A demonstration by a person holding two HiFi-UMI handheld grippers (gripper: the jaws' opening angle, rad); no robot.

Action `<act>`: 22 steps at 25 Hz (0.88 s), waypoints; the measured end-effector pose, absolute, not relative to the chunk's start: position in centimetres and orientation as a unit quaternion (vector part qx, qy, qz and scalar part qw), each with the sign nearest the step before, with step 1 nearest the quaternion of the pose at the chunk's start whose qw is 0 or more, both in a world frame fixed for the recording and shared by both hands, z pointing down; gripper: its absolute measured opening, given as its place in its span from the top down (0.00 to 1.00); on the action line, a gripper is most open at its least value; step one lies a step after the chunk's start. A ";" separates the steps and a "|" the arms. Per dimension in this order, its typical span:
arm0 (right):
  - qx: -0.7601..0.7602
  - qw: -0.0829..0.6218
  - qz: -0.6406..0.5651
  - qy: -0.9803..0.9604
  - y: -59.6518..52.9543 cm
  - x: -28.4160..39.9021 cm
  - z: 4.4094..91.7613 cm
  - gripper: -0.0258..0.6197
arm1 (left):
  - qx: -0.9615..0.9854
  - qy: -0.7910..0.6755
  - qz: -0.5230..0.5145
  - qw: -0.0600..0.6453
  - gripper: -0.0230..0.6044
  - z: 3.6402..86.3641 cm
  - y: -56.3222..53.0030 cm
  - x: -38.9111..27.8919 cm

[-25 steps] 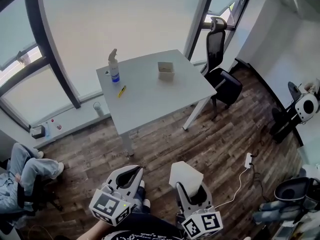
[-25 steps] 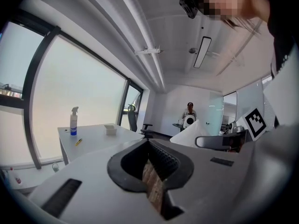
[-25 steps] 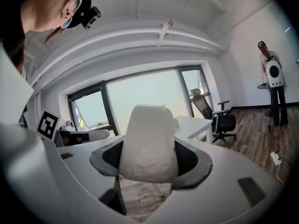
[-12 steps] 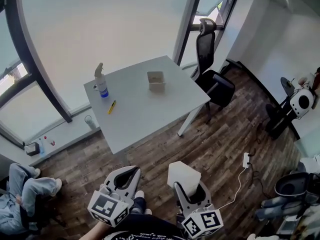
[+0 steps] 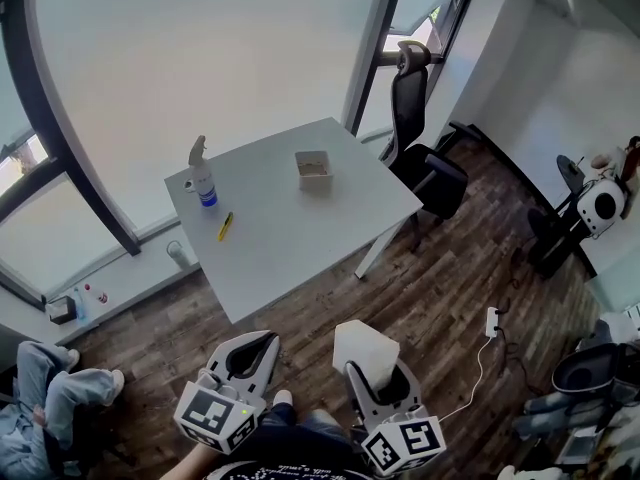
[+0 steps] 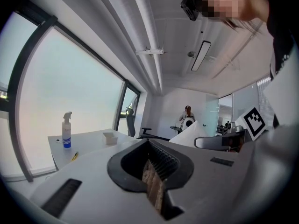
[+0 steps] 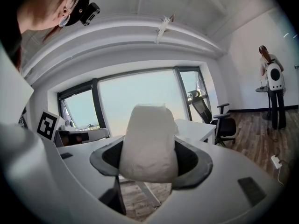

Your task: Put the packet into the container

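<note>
A small open white container (image 5: pixel 313 168) stands on the white table (image 5: pixel 300 228) far ahead; it also shows in the left gripper view (image 6: pixel 110 136). The white packet (image 5: pixel 364 346) sticks up out of my right gripper (image 5: pixel 376 376), which is shut on it low in the head view, over the wooden floor. In the right gripper view the packet (image 7: pixel 149 143) fills the space between the jaws. My left gripper (image 5: pixel 258 350) sits beside it to the left, shut, its ribbed pads (image 6: pixel 156 178) pressed together with nothing in them. Both grippers are well short of the table.
A spray bottle (image 5: pixel 203 173) and a small yellow item (image 5: pixel 226 226) lie on the table's left part. A black office chair (image 5: pixel 425 148) stands at its right end. A cable and plug (image 5: pixel 494 320) lie on the floor to the right. A person (image 7: pixel 271 85) stands far right.
The table has slid left and a little lower in the head view as the view moved. Both grippers keep their pose, the packet still held in the right one.
</note>
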State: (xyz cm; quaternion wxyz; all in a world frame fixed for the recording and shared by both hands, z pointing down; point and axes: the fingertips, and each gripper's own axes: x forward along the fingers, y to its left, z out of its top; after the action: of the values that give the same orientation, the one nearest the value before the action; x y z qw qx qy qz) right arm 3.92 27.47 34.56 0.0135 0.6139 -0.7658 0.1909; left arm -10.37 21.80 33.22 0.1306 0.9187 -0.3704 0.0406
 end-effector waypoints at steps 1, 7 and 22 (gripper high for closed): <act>0.615 0.014 0.191 -0.765 27.3 3.7 34.5 0.53 | 0.919 -0.370 0.039 0.131 0.95 33.2 21.6 -10.6; 0.621 0.019 0.190 -0.760 26.6 3.0 34.5 0.53 | 0.918 -0.372 0.040 0.135 0.95 33.4 20.9 -11.5; 0.596 0.025 0.192 -0.779 21.2 2.9 34.4 0.53 | 0.903 -0.404 0.035 0.140 0.95 33.4 16.8 -12.0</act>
State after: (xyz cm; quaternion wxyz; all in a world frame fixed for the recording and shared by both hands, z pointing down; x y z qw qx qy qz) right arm 2.90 21.19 34.37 0.0248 0.5960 -0.7793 0.1920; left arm -11.95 16.77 33.40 0.1397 0.9032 -0.4045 0.0347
